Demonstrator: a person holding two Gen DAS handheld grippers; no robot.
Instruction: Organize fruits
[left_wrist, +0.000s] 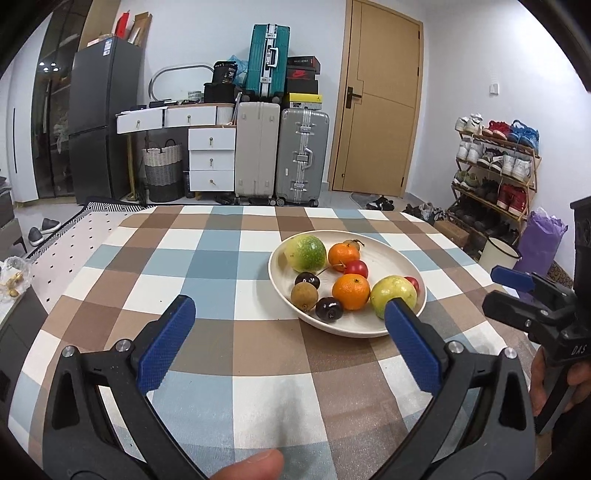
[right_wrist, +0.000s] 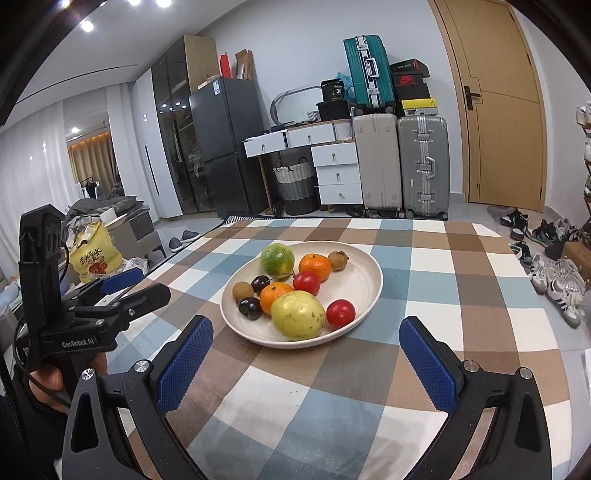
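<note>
Plate (right_wrist: 369, 275) sits mid-counter (right_wrist: 461, 295), nothing between it and either hand-held gripper. On it: 2 green-yellow fruits (right_wrist: 298, 314), 2 oranges (right_wrist: 315, 266), 2 red tomatoes (right_wrist: 340, 313), 2 dark cherries (right_wrist: 250, 308), 2 brown longans (right_wrist: 242, 291). Left hand-held gripper (left_wrist: 290, 317) and right hand-held gripper (right_wrist: 304, 338) both wide, empty.

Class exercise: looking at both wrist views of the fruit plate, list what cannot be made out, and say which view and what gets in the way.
- Near red tomato: left wrist view, mostly hidden behind the near yellow-green fruit.
- Plate front rim: same view, partly covered by the left gripper finger.
- Far brown fruit: same view, mostly behind the far orange.
- Right gripper: its body is cut off by the bottom edge in its own view.
</note>
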